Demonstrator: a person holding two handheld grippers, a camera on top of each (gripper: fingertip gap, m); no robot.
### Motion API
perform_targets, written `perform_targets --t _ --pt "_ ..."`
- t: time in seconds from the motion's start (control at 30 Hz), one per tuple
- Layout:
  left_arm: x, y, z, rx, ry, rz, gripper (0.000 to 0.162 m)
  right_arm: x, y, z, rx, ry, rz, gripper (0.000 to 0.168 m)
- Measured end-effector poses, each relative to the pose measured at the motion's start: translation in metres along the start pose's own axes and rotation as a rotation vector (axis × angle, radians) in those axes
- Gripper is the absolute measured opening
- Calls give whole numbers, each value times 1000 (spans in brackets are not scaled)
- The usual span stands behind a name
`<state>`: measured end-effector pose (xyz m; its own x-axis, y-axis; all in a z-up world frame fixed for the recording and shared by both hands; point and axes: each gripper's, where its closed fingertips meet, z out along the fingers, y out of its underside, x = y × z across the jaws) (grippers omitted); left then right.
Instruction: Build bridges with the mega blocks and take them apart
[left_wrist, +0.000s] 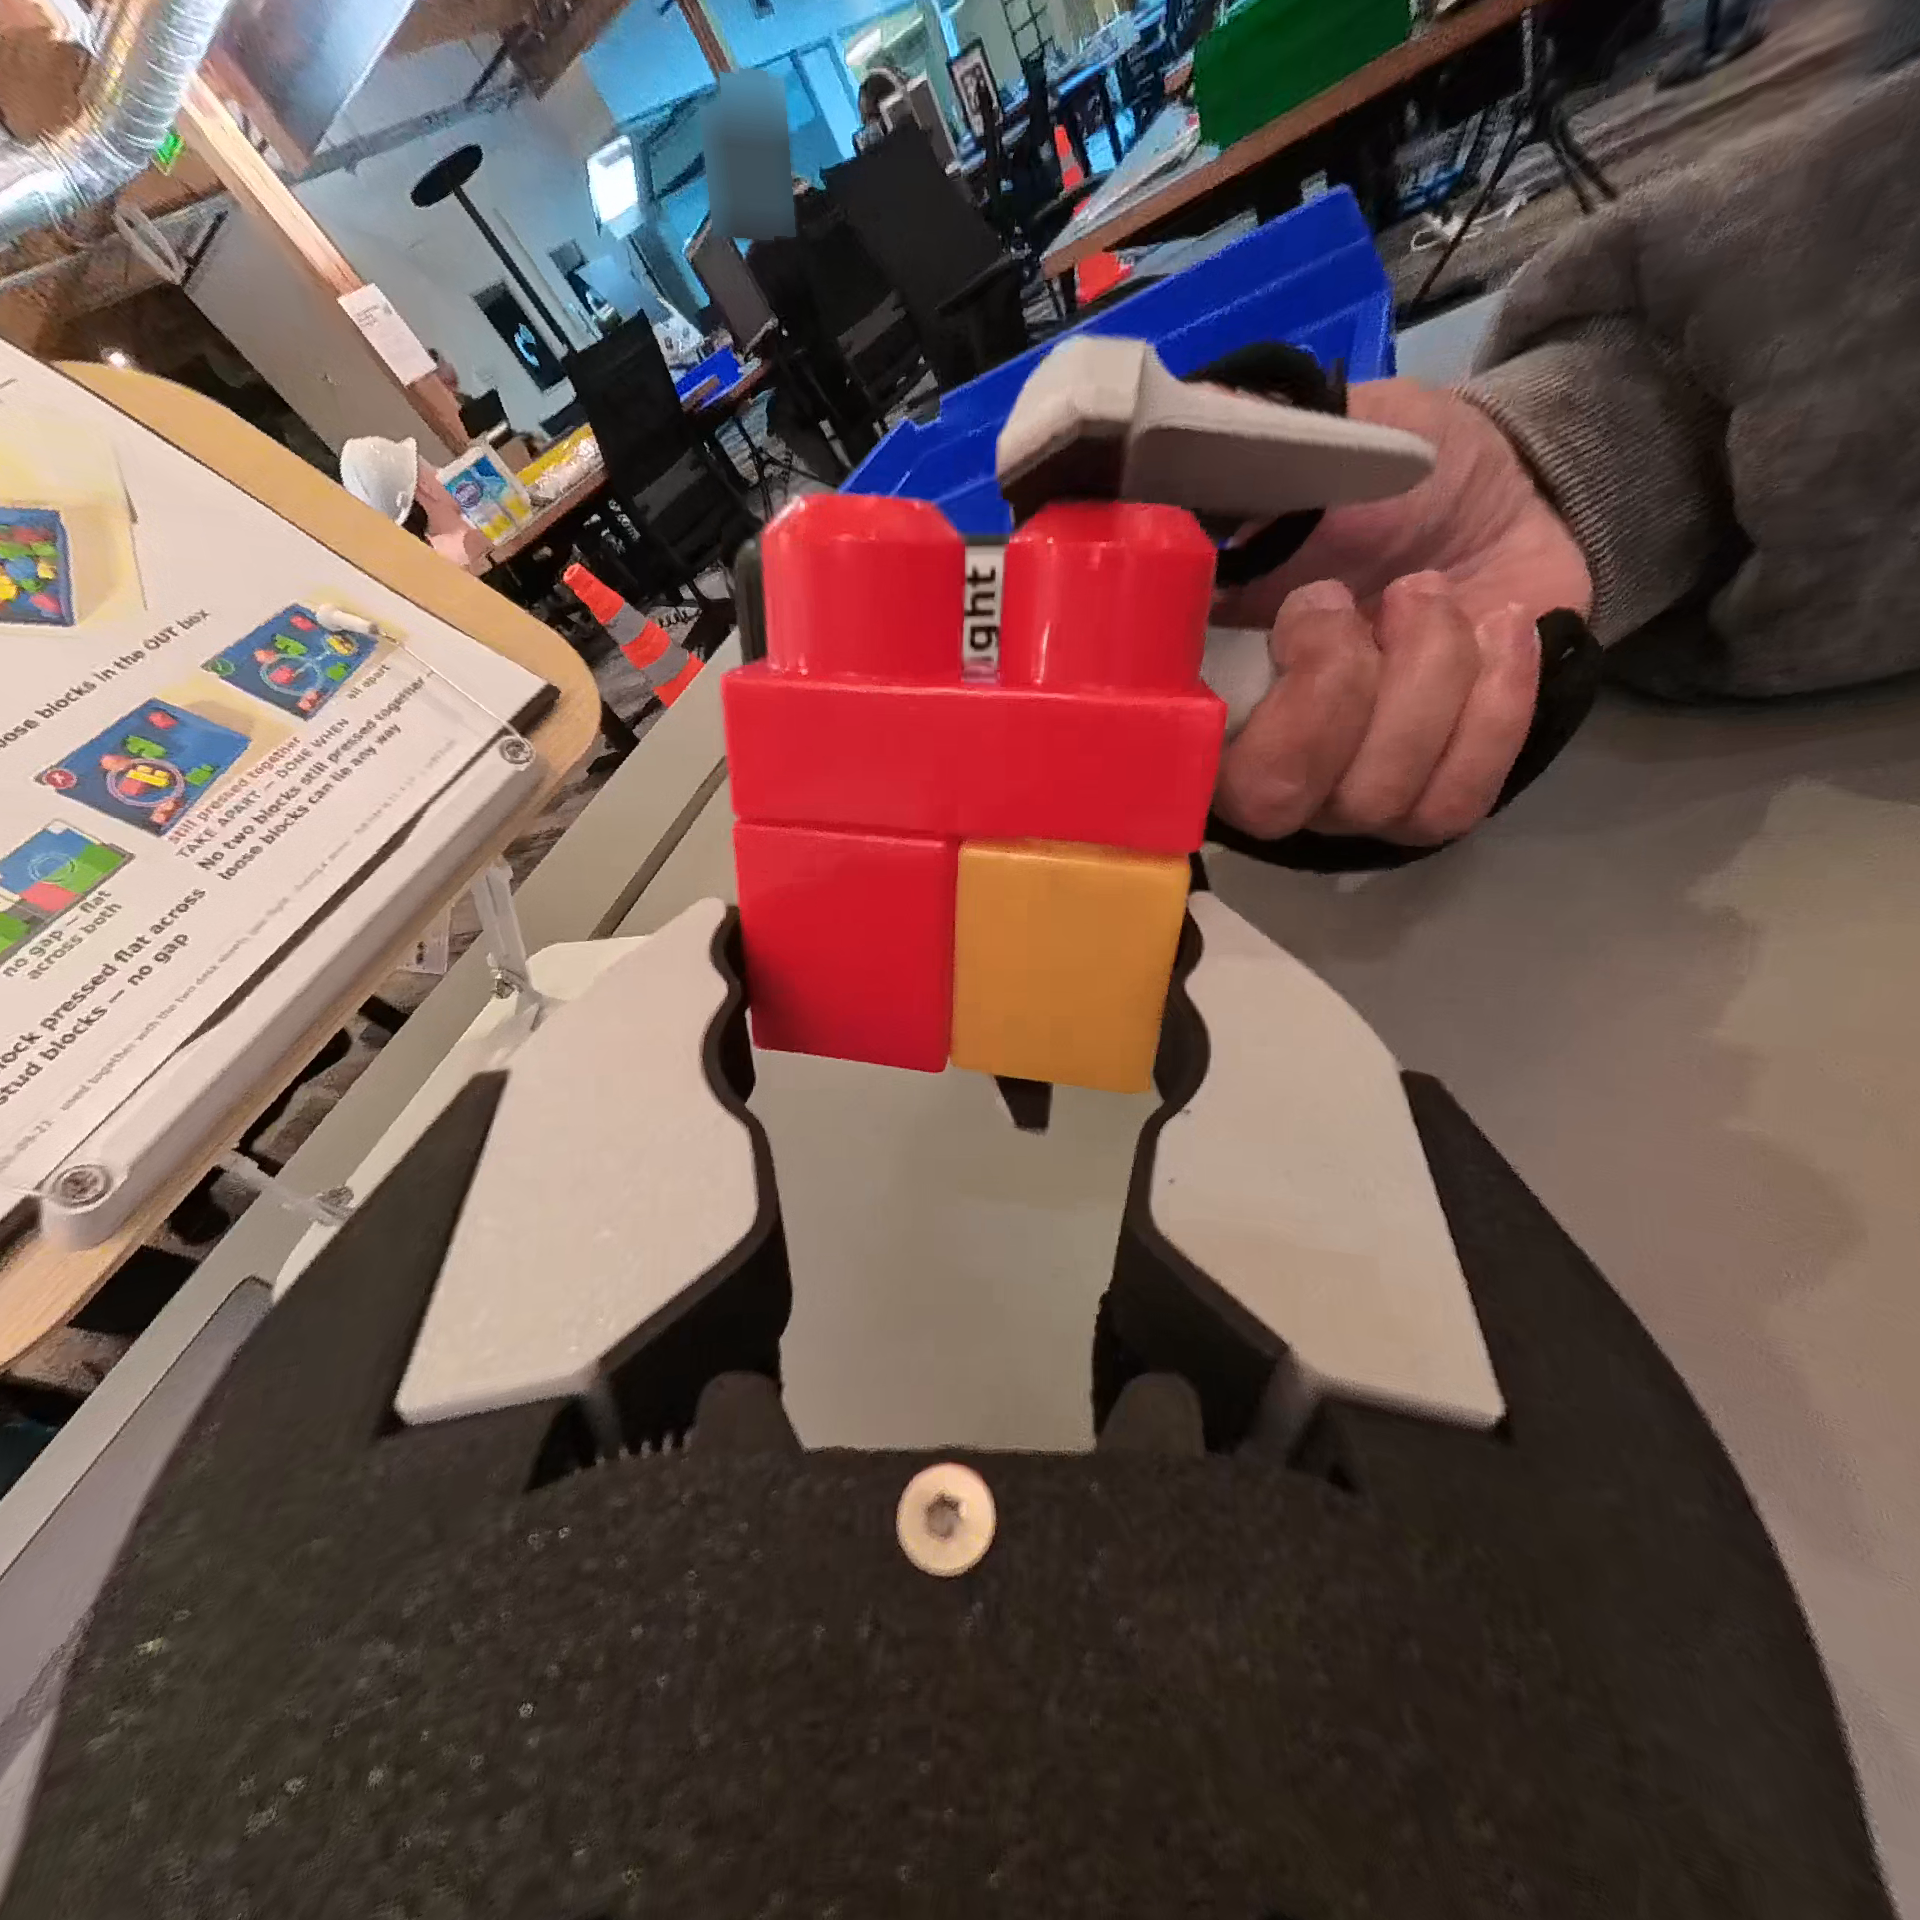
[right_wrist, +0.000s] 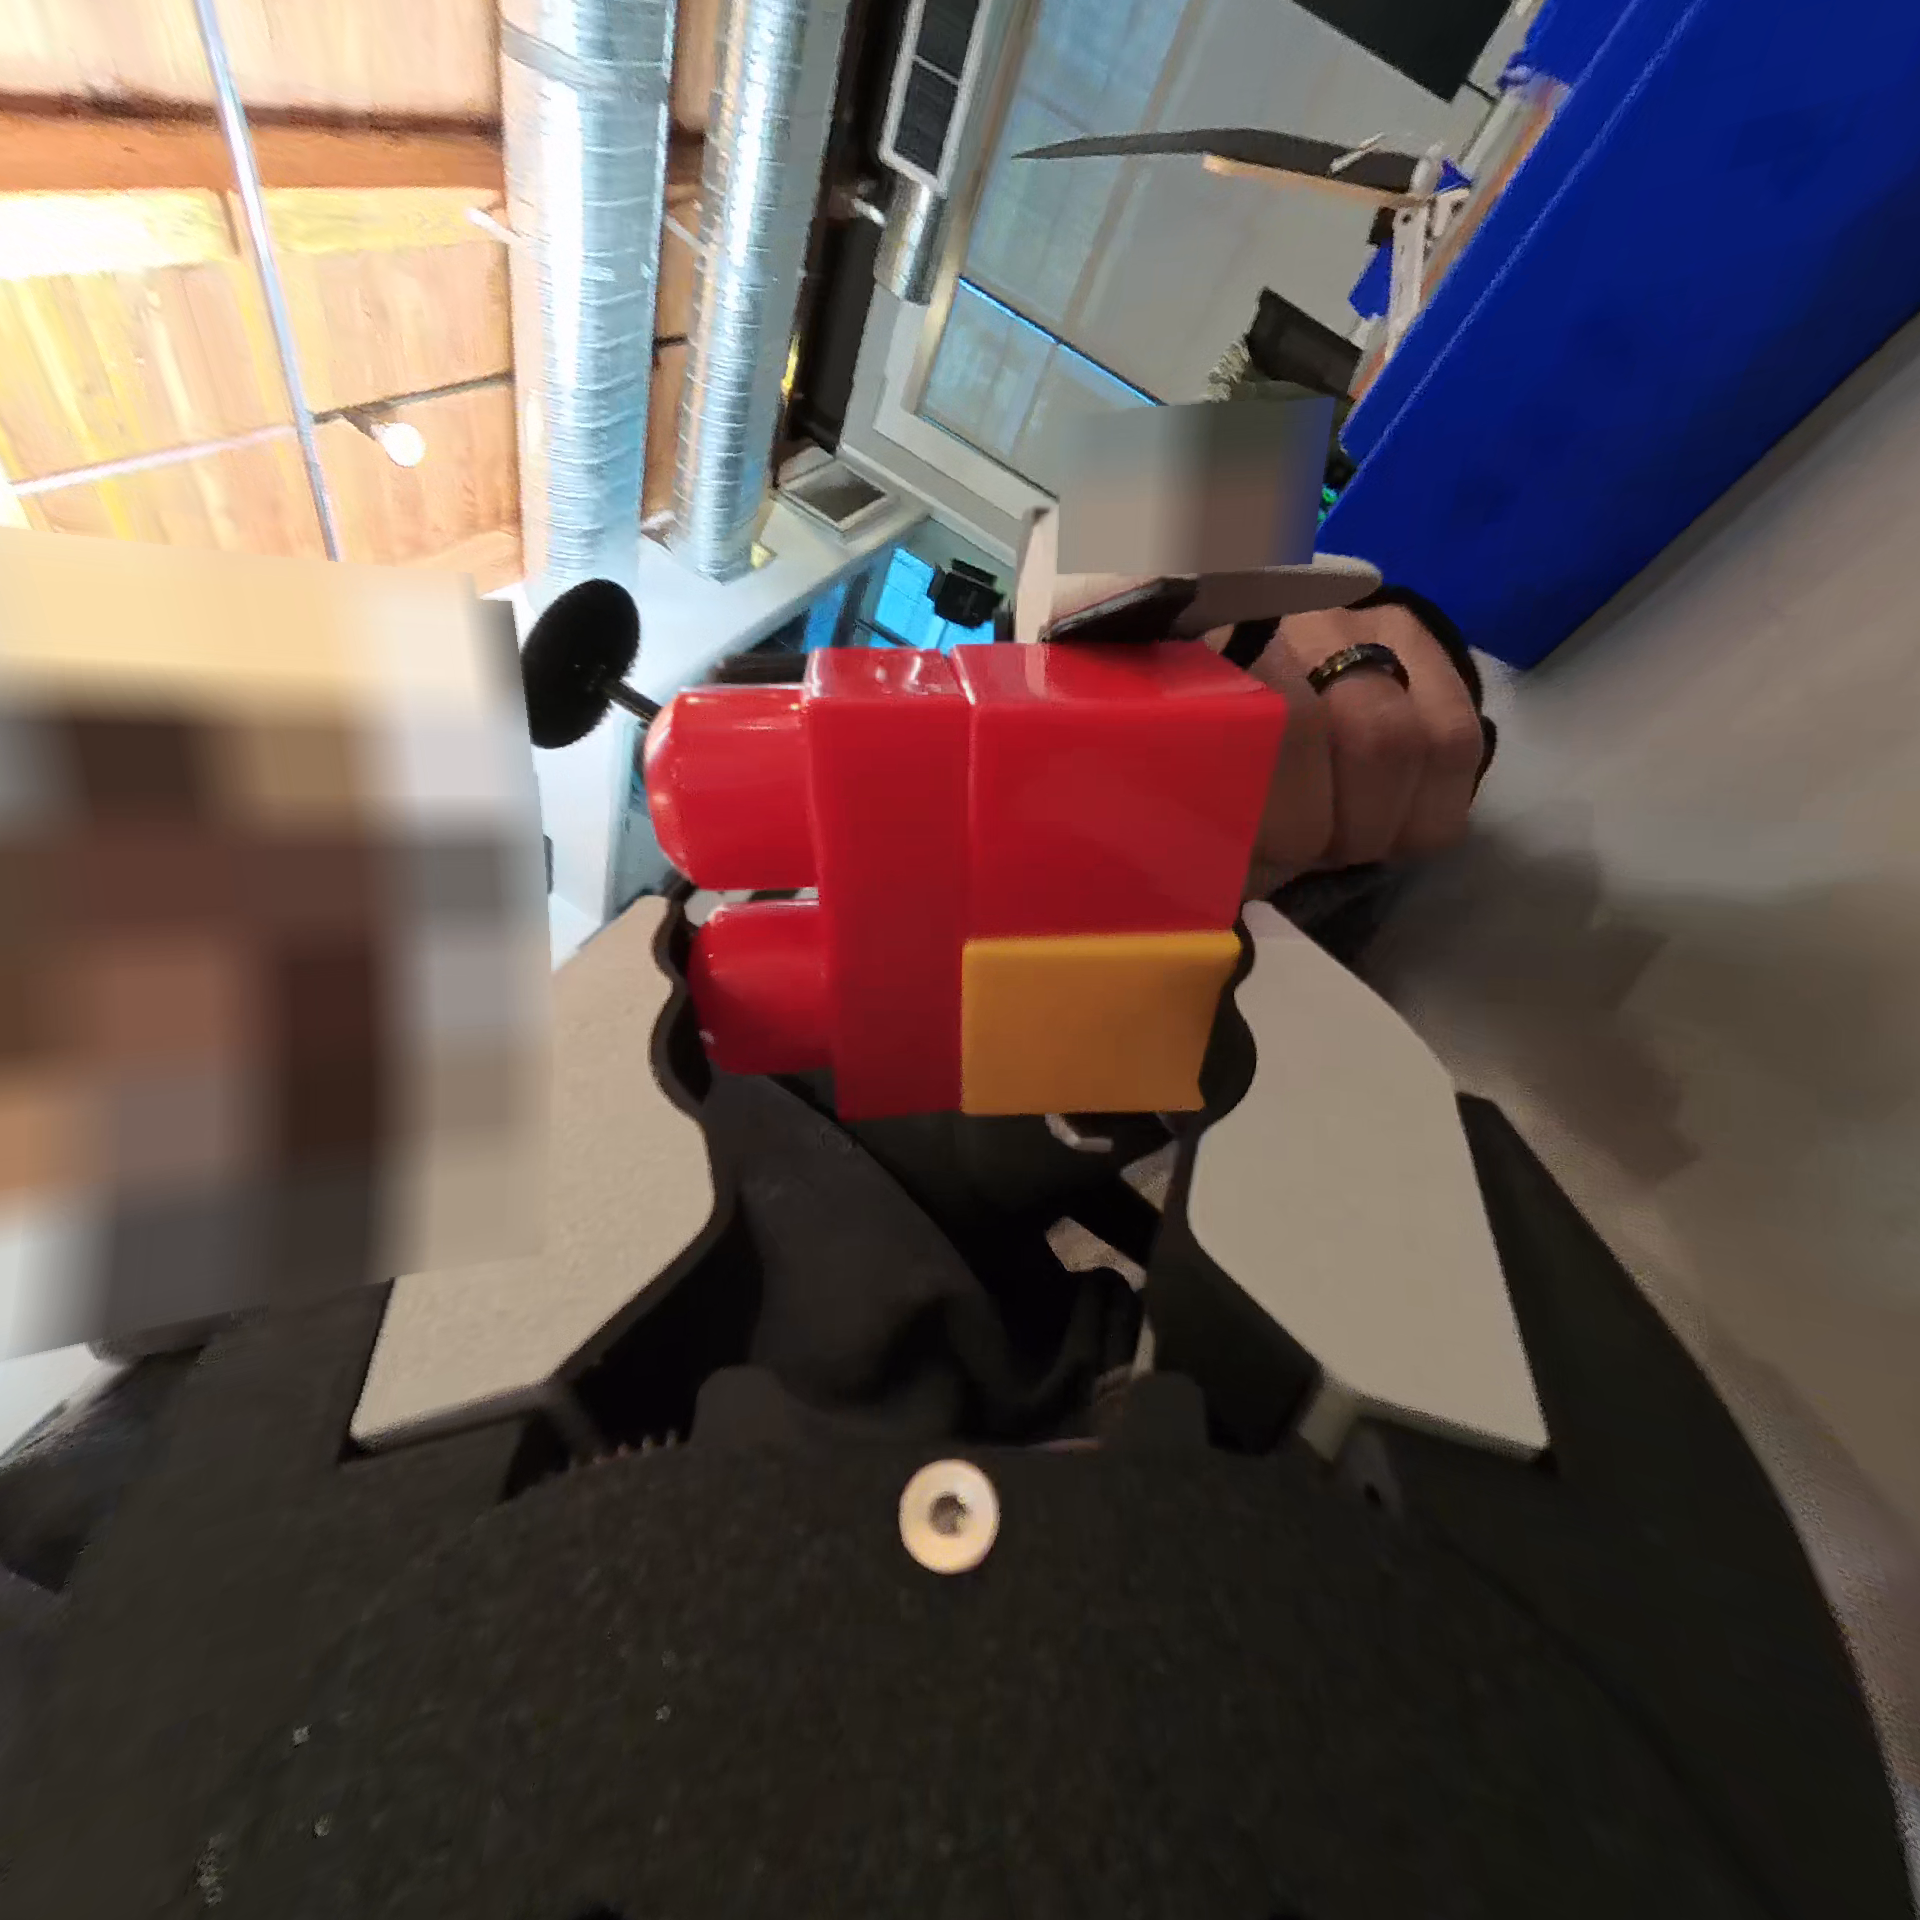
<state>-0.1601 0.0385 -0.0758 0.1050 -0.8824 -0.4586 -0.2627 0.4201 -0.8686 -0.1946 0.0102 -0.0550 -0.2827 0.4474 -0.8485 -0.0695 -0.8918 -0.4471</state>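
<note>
Bridge pinched from both ends, off the worktop (left_wrist: 1662, 1039)

Left gripper (left_wrist: 961, 977) fingers pinch the two lower blocks (left_wrist: 1060, 961); right gripper (right_wrist: 956, 987) fingers clamp studs-to-base, which may resist freeing the red top block (left_wrist: 971, 758).

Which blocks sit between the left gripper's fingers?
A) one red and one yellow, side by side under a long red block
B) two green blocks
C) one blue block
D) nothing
A: in the left wrist view, the left gripper clamps a red block and a yellow block beneath a long red block.
</note>
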Motion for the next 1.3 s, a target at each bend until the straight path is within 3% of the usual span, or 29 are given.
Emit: perform_targets --t 0.3,0.83,1.3 --pt "-1 -8 -4 23 -21 23 76 -13 -11 2 62 -67 -33 107" --pt "8 -6 -1 25 15 42 76 -6 -6 5 -6 -7 -82 93" --pt "8 -8 -2 25 -11 72 76 -11 -7 3 43 -32 -65 100"
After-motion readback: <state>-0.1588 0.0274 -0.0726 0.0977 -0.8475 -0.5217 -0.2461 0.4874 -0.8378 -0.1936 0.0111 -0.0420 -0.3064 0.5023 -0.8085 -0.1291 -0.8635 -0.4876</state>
